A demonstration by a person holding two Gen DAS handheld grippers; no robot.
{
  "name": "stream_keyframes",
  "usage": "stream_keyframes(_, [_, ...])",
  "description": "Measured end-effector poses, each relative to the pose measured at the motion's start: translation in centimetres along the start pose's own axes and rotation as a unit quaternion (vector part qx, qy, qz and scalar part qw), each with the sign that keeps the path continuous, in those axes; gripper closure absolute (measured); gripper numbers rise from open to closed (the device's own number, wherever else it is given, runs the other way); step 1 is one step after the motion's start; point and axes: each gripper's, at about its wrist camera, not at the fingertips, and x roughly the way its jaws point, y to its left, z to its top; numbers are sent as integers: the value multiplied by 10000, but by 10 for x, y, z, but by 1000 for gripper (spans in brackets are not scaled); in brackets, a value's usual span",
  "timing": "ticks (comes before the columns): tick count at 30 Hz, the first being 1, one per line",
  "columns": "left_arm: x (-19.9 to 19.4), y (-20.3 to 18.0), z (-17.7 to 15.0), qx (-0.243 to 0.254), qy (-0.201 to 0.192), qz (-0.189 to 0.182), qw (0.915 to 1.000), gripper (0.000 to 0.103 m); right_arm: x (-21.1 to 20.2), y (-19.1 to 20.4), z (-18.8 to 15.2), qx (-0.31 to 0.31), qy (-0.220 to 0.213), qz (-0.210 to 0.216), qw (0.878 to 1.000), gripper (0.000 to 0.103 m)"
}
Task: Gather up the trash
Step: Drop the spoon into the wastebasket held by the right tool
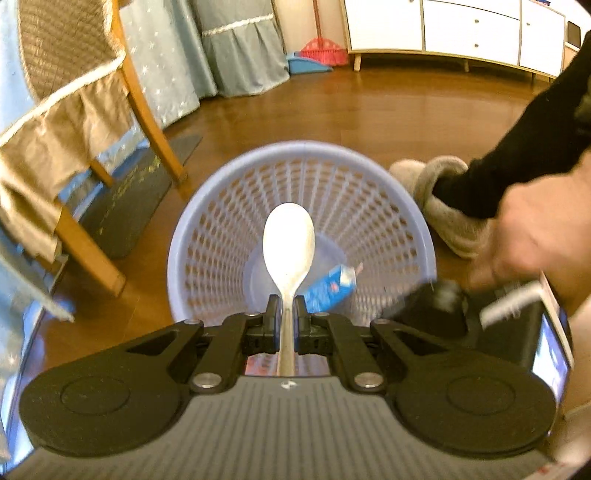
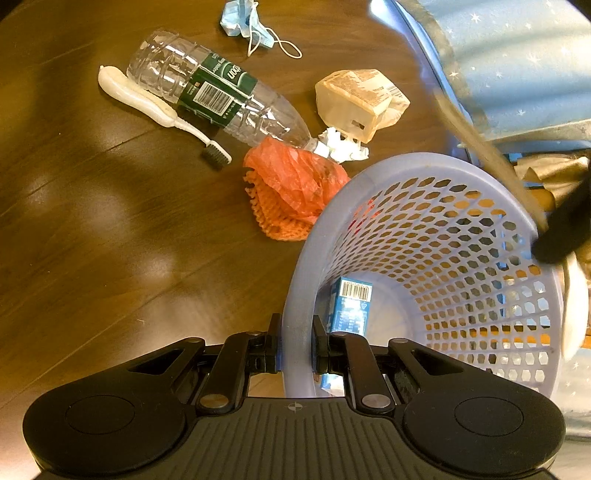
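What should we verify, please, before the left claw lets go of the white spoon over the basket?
1. Left claw clamped on the white spoon by its handle: ok.
2. Spoon bowl over the mouth of the lilac basket: ok.
3. Right claw gripping the basket rim, jaws on either side of the wall: ok.
4. Room in the basket: only a blue carton lies at the bottom: ok.
5. Whether the basket stands on the floor or is tilted up: cannot tell.
6. Trash left on the floor, including plastic bottle, toothbrush, orange bag and face mask: not ok.
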Motion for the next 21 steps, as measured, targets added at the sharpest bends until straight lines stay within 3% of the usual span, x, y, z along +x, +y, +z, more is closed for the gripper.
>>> stream_keyframes(2, [11,1,9,-83,-70,151,9998,94,0,-1,-1,13,-3,9,10000,93])
stream_keyframes(3, [15,4,12,-177,-112,188,9996,83,0,-1,-1,24,-5,15,10000,93])
stream_keyframes(5, [20,11,16,-306,-168,249,9991,76,0,-3,-1,40,-6,25,10000,93])
stream_keyframes(9, [10,22,11,-392,-154,378,9984,76,0,-6,-1,106,-20,31,9999,93])
stream_keyframes(15, [-32,38,-29,-551,252,743,9954,76,1,-7,-1,155,-11,34,9999,93])
stream_keyframes(21, [-71,56,-76,-1066,585,1267,9845,76,1,-8,0,202,-15,61,9998,93])
